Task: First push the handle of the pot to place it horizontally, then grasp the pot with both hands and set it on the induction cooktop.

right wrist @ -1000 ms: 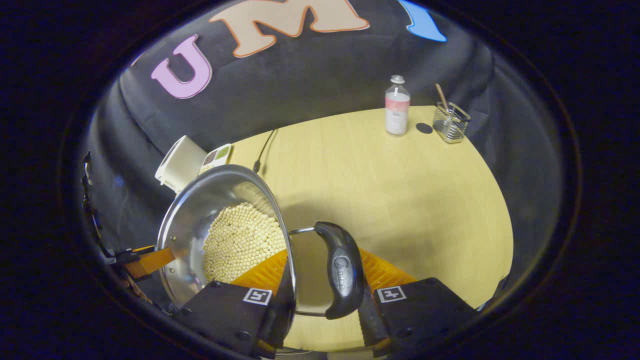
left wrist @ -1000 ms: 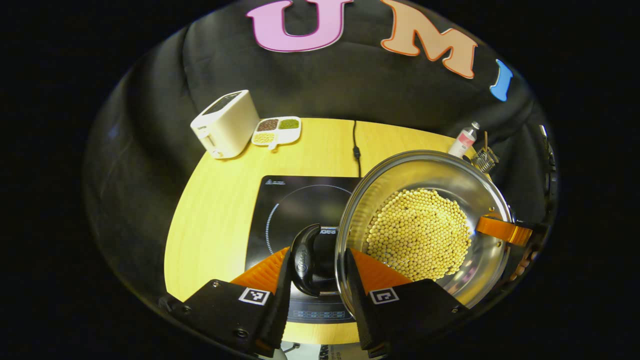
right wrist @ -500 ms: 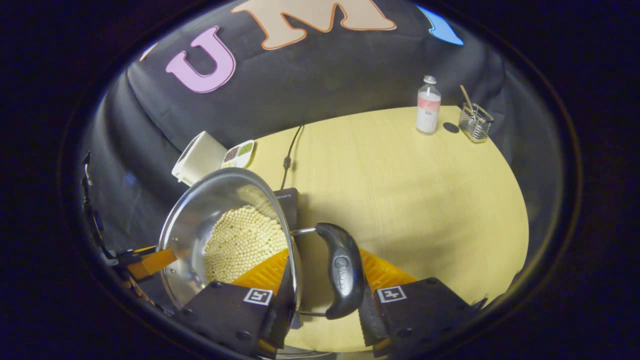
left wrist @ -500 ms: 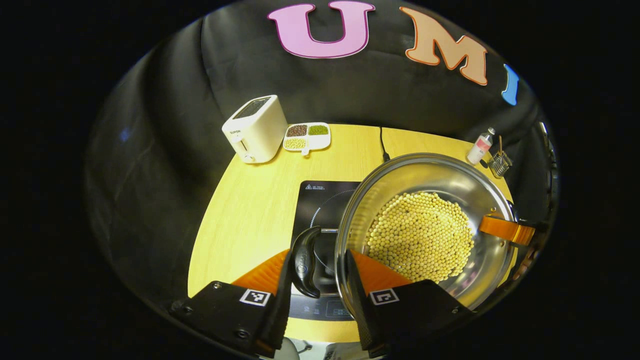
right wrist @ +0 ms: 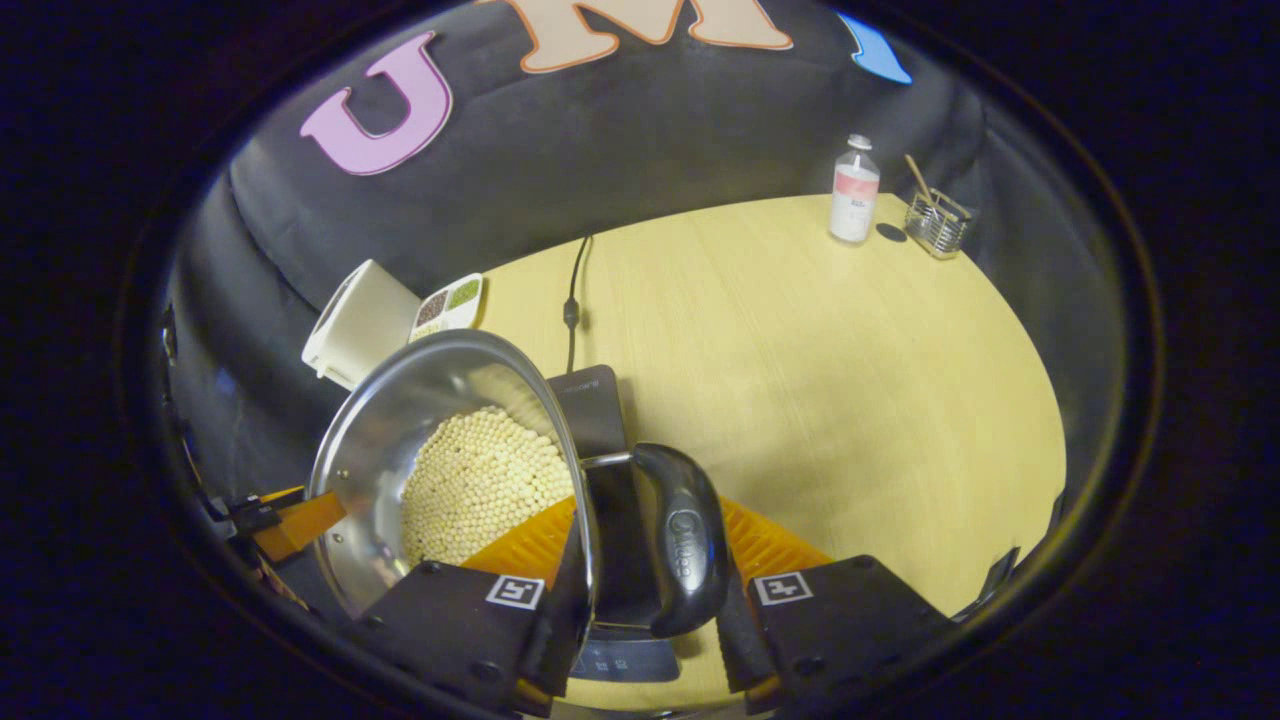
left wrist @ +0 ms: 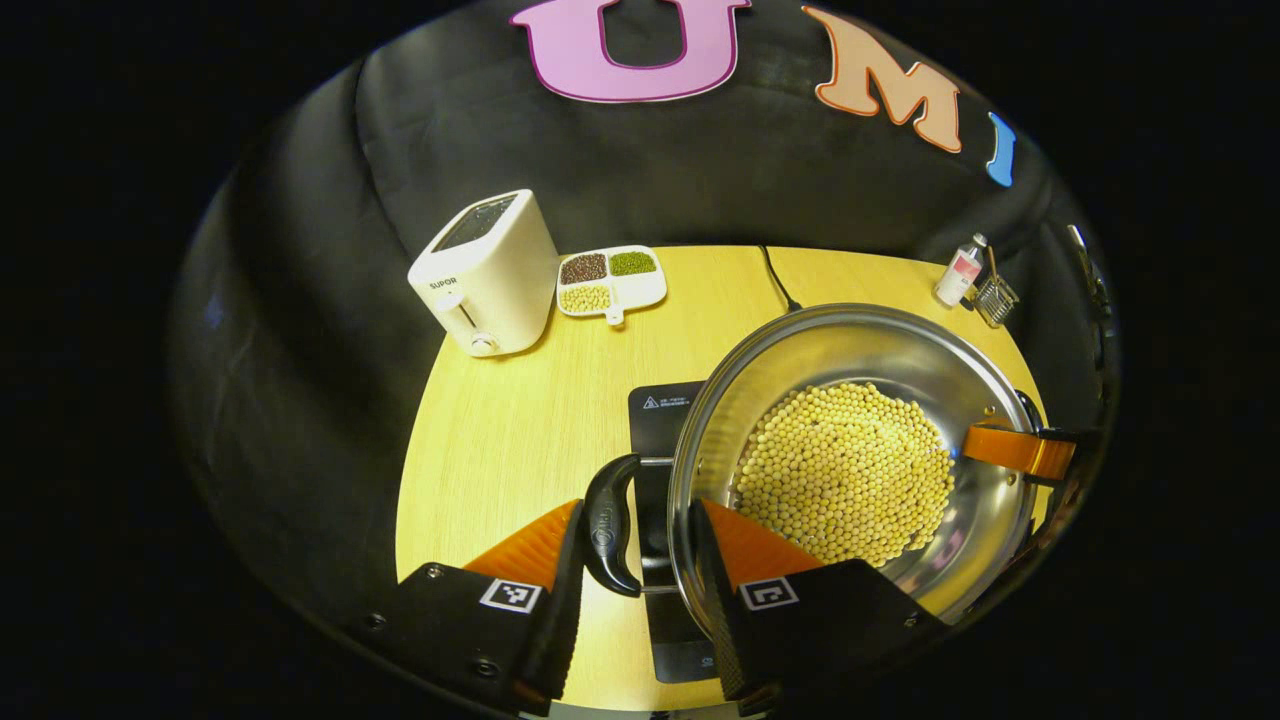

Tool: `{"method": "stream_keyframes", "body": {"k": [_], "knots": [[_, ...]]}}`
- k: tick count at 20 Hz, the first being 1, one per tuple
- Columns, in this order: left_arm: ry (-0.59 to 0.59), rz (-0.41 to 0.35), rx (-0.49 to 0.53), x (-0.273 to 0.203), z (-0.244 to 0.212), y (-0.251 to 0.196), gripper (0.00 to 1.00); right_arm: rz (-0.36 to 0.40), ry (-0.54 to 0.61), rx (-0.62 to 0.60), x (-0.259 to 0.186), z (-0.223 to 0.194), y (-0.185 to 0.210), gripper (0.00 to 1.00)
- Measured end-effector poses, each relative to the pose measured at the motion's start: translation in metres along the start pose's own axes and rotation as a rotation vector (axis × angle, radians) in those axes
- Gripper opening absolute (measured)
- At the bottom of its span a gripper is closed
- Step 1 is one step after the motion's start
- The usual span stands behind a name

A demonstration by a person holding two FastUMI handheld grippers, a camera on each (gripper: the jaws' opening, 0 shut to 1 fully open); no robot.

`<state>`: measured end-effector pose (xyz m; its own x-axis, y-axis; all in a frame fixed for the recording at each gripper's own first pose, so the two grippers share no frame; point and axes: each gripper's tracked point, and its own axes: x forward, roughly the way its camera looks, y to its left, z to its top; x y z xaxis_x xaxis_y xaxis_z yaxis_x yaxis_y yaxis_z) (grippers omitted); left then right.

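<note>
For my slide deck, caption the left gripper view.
Left gripper grips the pot of soybeans above the induction cooktop.

Both views close above pot (left wrist: pixel 850 470), opposite sides, facing table (right wrist: pixel 800 350).

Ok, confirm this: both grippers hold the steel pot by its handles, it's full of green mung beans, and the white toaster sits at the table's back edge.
Wrong on the contents: the left gripper view shows the shiny steel pot holding pale yellow soybeans, not green beans. The rest stands: each gripper's jaws flank a black handle, and the white toaster sits at the back edge.
</note>
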<state>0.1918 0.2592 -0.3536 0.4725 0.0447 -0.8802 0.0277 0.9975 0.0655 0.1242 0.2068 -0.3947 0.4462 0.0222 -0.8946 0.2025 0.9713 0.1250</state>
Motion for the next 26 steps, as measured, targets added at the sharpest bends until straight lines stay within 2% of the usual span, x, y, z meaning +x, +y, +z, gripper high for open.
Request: {"method": "stream_keyframes", "body": {"k": [7,12,16,18,19,20,21,22,26], "knots": [[0.017,-0.004,-0.033,0.032,-0.005,0.012,0.58,-0.017,0.020,-0.005,0.030,-0.002,0.006,0.55],[0.007,0.011,-0.044,0.038,-0.005,0.018,0.58,0.009,0.015,-0.014,0.040,-0.003,0.011,0.55],[-0.032,0.002,-0.052,0.038,-0.010,0.017,0.61,0.024,0.012,0.004,0.042,-0.007,0.009,0.58],[-0.091,0.002,-0.042,0.032,-0.002,0.018,0.65,0.017,0.000,-0.014,0.036,-0.005,0.007,0.60],[-0.130,0.007,-0.027,0.028,0.008,0.019,0.65,0.022,-0.006,-0.013,0.038,-0.004,0.006,0.63],[-0.153,0.010,-0.006,0.025,0.015,0.019,0.64,0.025,-0.016,-0.009,0.036,-0.002,0.006,0.69],[-0.165,0.009,0.013,0.025,0.016,0.018,0.68,0.025,-0.020,-0.008,0.034,0.000,0.005,0.64],[-0.165,0.007,0.022,0.025,0.018,0.016,0.69,0.025,-0.017,-0.008,0.033,-0.001,0.004,0.63],[-0.190,0.011,-0.005,0.017,0.018,0.016,0.70,0.032,-0.051,0.002,0.019,0.006,0.002,0.66]]}}
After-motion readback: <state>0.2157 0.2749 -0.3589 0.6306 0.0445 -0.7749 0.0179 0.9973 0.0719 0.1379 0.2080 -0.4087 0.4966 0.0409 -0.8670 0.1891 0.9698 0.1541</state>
